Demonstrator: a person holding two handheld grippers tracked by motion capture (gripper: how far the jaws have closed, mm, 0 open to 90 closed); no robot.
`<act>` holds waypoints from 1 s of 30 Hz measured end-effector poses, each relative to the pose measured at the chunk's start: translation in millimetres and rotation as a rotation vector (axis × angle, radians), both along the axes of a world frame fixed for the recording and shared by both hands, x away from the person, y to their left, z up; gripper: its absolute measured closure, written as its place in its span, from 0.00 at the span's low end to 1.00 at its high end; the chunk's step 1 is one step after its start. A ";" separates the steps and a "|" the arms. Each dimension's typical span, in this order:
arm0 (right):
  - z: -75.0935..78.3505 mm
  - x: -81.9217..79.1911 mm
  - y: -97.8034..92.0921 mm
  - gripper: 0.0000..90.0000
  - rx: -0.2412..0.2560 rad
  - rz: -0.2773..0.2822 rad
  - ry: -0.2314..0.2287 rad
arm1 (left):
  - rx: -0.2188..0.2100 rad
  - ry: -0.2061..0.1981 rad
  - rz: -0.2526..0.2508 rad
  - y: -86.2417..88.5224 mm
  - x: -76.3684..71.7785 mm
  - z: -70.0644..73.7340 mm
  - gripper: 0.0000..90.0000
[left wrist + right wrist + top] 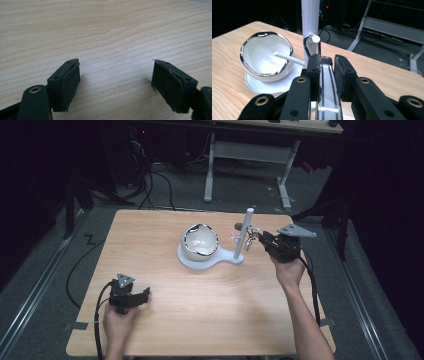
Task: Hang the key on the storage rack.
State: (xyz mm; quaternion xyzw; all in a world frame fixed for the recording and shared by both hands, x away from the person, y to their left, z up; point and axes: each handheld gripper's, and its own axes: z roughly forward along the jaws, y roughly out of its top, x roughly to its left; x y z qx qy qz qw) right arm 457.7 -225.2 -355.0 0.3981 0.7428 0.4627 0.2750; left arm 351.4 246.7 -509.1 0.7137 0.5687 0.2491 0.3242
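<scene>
The right gripper (261,240) is clamped on a flat metal keyring strap (328,95), its jaws pressed against both sides of the glossy, black-striped strip. The strap's silver ring (312,46) sits just ahead of the jaw tips, looped over a short peg (315,38) on the white stand's post (310,22). Beyond and to the left of the jaws, a chrome-rimmed white bowl (265,56) rests on the stand's round base (192,262). The left gripper (137,297) hovers low over bare wooden surface (105,32), well apart from the stand, its jaws spread wide with nothing between them.
</scene>
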 end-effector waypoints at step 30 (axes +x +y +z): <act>-30.3 11.9 -4.7 0.83 0.030 0.016 0.058 | 0.005 0.001 0.000 -0.5 0.0 0.0 0.26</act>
